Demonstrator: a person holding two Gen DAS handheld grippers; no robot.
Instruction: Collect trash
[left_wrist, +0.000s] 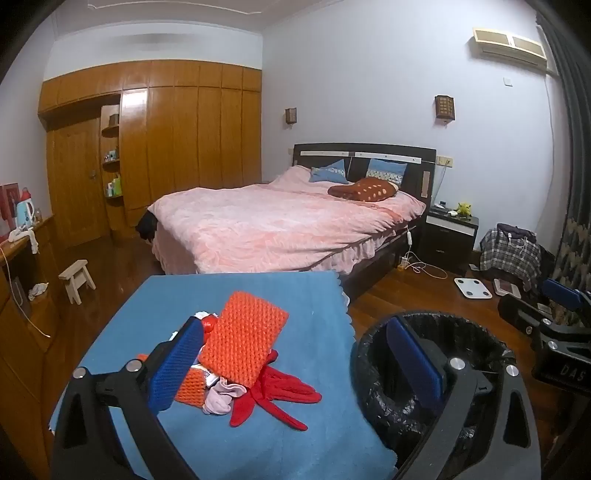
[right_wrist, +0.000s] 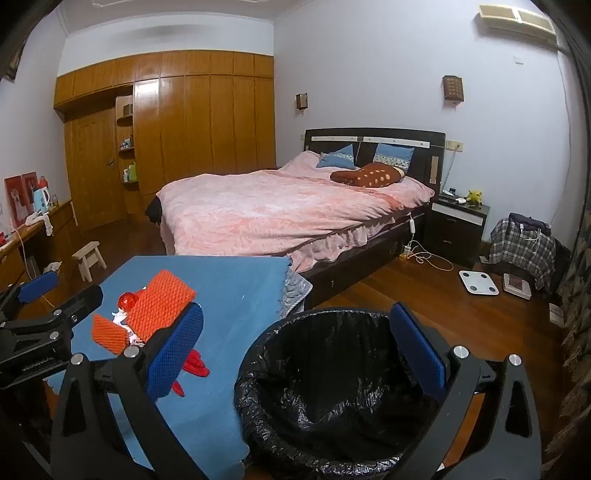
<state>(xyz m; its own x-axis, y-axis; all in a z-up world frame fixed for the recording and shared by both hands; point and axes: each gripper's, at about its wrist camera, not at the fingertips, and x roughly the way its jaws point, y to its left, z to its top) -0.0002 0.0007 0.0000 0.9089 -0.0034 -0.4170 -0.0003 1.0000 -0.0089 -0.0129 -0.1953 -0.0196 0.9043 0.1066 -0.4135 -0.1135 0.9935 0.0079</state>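
A pile of trash lies on a blue cloth-covered table: an orange bubble mailer, a second orange piece, red flat scraps, a pale crumpled wad and a red cap. The pile also shows in the right wrist view. A bin with a black liner stands right of the table, and shows in the left wrist view. My left gripper is open and empty, above the pile. My right gripper is open and empty over the bin's rim.
A bed with a pink cover stands behind the table. A dark nightstand, a white scale and a plaid bag are on the right. A small stool and a wooden counter are on the left.
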